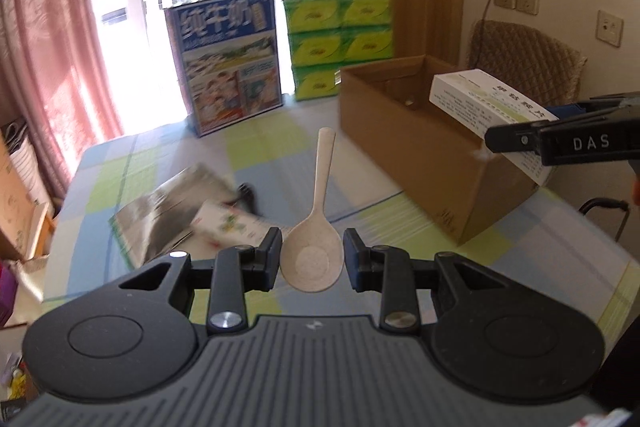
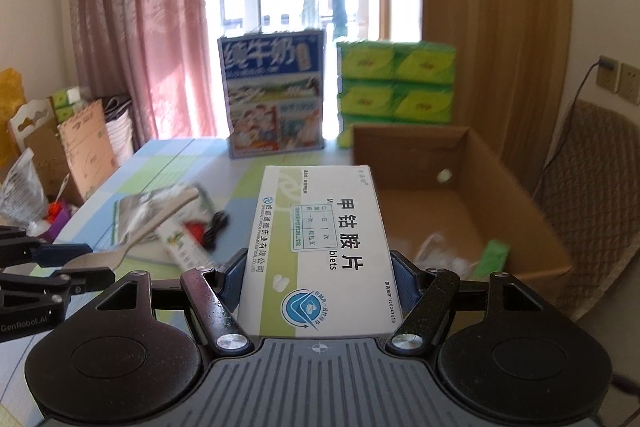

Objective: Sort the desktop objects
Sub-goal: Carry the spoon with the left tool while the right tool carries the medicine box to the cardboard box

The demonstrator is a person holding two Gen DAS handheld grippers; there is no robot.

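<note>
My left gripper [image 1: 312, 259] is shut on the bowl of a beige plastic spoon [image 1: 320, 187], whose handle points away over the checked tablecloth [image 1: 280, 155]. In the right wrist view that spoon [image 2: 160, 223] and the left gripper [image 2: 96, 263] sit at the lower left. My right gripper [image 2: 320, 279] is shut on a white and green medicine box [image 2: 320, 239], held by its long sides just left of an open cardboard box [image 2: 460, 195]. From the left wrist, the right gripper [image 1: 524, 123] holds the medicine box [image 1: 476, 99] over the cardboard box [image 1: 400, 115].
A magazine [image 1: 160, 211], a small carton [image 1: 228, 223] and a black cable [image 1: 248, 195] lie at the table's left. A blue milk carton [image 1: 228, 63] and green tissue packs [image 1: 340, 39] stand at the back. A green item [image 2: 494, 257] lies in the box. A quilted chair [image 1: 524, 63] stands right.
</note>
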